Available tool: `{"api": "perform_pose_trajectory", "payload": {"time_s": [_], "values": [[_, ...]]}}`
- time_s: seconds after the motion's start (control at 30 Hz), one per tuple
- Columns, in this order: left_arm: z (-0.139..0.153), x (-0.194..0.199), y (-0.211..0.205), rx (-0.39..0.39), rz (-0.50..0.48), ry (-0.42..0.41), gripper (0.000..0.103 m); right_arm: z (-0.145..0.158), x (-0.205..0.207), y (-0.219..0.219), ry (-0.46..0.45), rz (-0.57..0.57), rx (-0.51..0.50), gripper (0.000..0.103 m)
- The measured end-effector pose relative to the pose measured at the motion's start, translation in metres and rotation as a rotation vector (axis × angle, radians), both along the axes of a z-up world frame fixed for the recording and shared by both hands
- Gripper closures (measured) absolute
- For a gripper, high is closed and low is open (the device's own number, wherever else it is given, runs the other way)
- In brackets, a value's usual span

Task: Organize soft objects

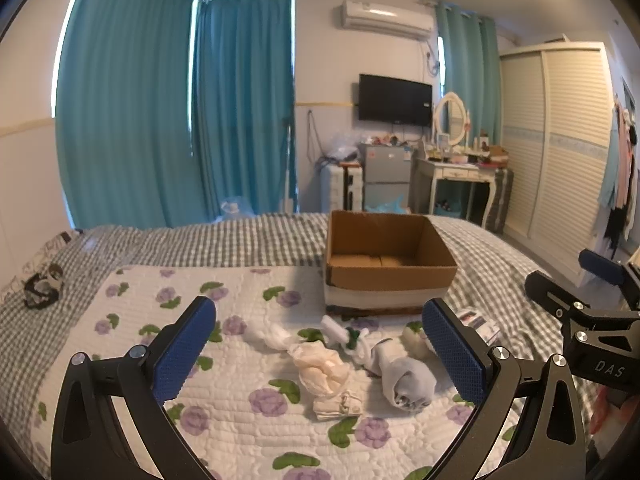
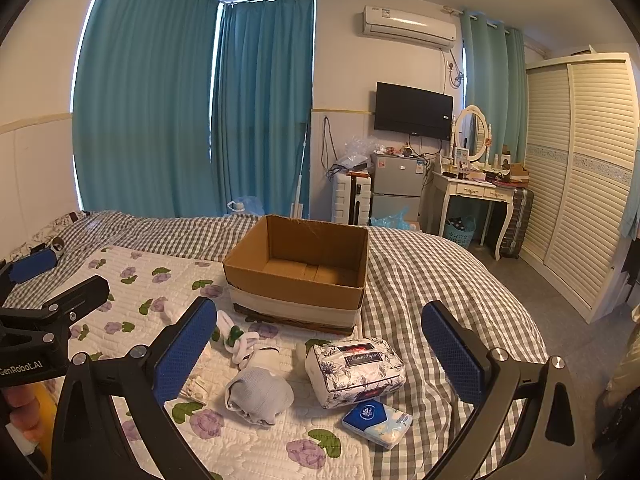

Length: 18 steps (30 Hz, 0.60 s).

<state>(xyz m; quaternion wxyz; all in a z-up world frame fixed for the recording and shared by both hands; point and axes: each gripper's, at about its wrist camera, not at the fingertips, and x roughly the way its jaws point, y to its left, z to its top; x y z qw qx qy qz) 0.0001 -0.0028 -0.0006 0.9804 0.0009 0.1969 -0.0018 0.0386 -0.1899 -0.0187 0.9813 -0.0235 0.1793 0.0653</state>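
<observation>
An open, empty cardboard box (image 1: 390,276) (image 2: 298,280) stands on the bed. In front of it, on the floral quilt (image 1: 224,412), lie rolled socks: a cream pair (image 1: 320,368), a grey roll (image 1: 406,384) (image 2: 258,398), a white-and-green pair (image 1: 346,336) (image 2: 236,338) and a white one (image 1: 266,336). A floral tissue pack (image 2: 354,370) and a small blue tissue packet (image 2: 376,422) lie right of the socks. My left gripper (image 1: 320,354) is open and empty above the socks. My right gripper (image 2: 320,356) is open and empty above the tissue pack.
The bed has a grey checked cover (image 2: 432,280). A dark object (image 1: 42,286) lies near the pillow at the left. Beyond the bed are teal curtains (image 1: 168,120), a small fridge (image 2: 396,190), a dressing table (image 2: 476,196) and a wardrobe (image 2: 580,176).
</observation>
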Motion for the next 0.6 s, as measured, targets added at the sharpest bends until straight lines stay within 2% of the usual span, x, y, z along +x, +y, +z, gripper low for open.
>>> {"api": "perform_pose_trajectory", "payload": {"time_s": [0.6], "values": [[-0.0011, -0.001, -0.0001, 0.0, 0.002, 0.003, 0.0, 0.001, 0.0013, -0.0005, -0.001, 0.002, 0.001, 0.0]]}}
